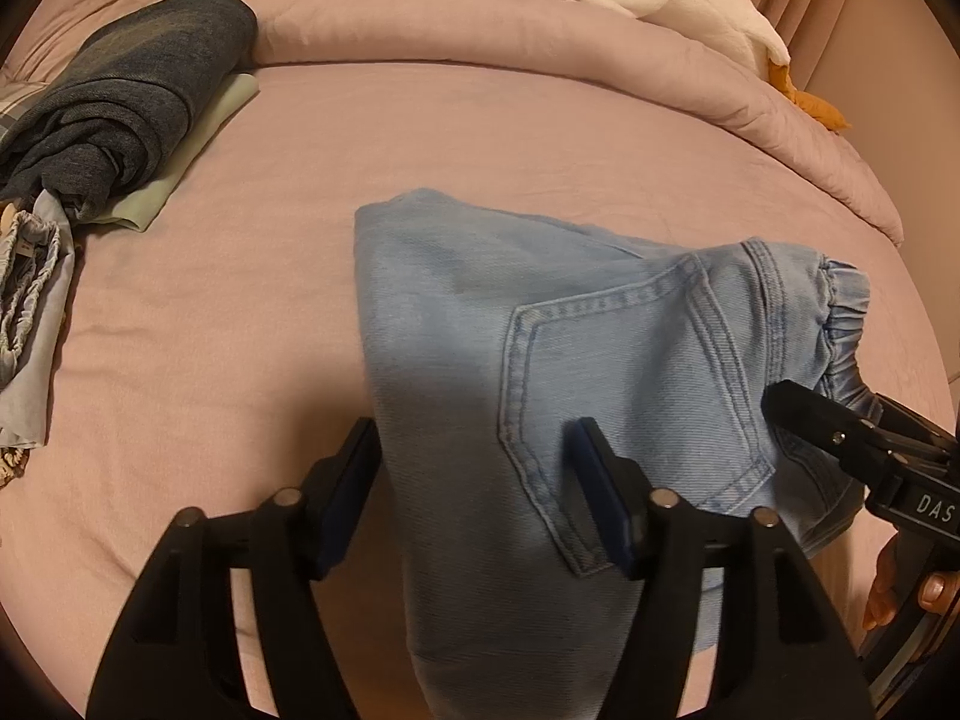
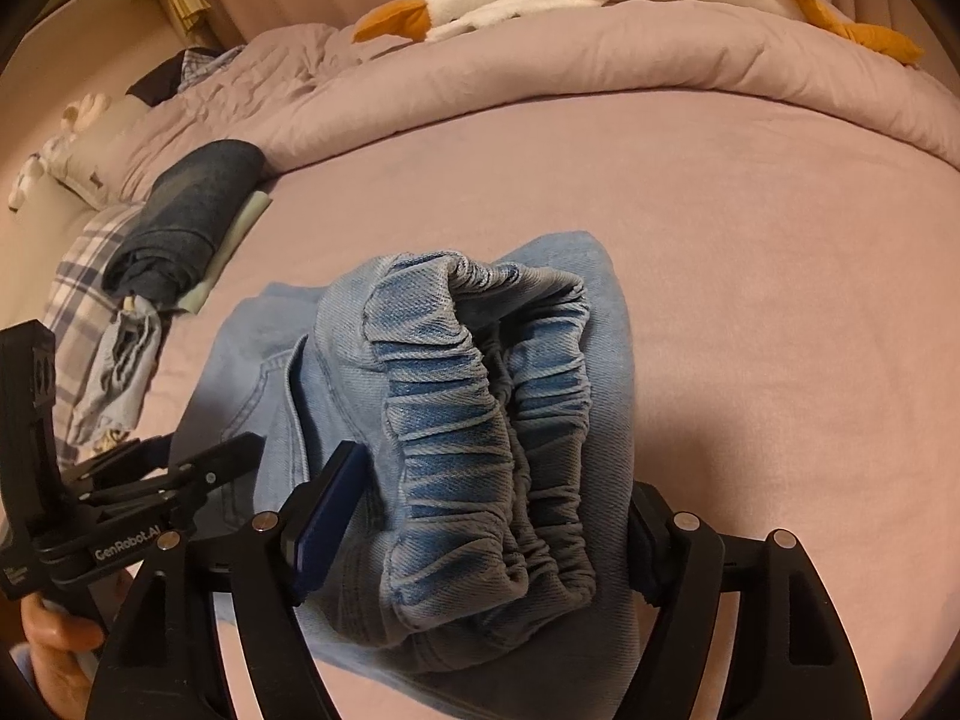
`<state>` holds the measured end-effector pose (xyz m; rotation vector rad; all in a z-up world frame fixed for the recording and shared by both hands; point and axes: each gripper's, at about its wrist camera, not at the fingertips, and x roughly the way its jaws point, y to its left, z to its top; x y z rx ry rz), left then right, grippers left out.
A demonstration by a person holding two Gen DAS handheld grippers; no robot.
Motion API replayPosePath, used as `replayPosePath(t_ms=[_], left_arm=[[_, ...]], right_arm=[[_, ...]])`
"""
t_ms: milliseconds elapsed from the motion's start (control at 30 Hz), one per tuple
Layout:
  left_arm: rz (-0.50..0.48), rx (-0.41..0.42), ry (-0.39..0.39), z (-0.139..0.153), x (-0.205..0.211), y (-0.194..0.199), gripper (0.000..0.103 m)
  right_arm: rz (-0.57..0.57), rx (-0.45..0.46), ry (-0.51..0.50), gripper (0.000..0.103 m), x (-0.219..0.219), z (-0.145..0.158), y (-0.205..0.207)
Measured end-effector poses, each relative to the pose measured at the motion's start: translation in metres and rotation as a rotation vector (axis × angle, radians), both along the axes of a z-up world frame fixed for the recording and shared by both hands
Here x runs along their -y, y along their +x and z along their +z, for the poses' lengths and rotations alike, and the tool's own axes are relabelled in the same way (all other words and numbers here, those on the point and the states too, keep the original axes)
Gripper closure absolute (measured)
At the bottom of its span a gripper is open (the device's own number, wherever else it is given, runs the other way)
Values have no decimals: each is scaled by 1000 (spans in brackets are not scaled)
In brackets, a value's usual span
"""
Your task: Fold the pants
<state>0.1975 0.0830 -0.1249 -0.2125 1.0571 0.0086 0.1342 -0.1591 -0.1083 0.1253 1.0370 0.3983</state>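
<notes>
Your blue pants (image 1: 540,360) lie folded on the pink bed (image 1: 240,330). Your left claw (image 1: 474,480) and right claw (image 2: 498,516) are both spread wide around them, not pinching

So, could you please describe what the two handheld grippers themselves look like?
Both are matte black plastic. The left gripper and right gripper each have two curved, ribbed fingers with silver pivot pins and dark blue pads. White lettering reads "GenRobot.AI" on the left one's body and "DAS" on the right one's. No cables or sleeves are visible.
</notes>
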Motion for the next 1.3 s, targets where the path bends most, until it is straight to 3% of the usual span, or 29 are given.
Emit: replayPosePath(t_ms=[1300], left_arm=[[33,-15,53,0,1,-2,19]], right_arm=[[-5,-3,-77,18,-9,-3,-2]])
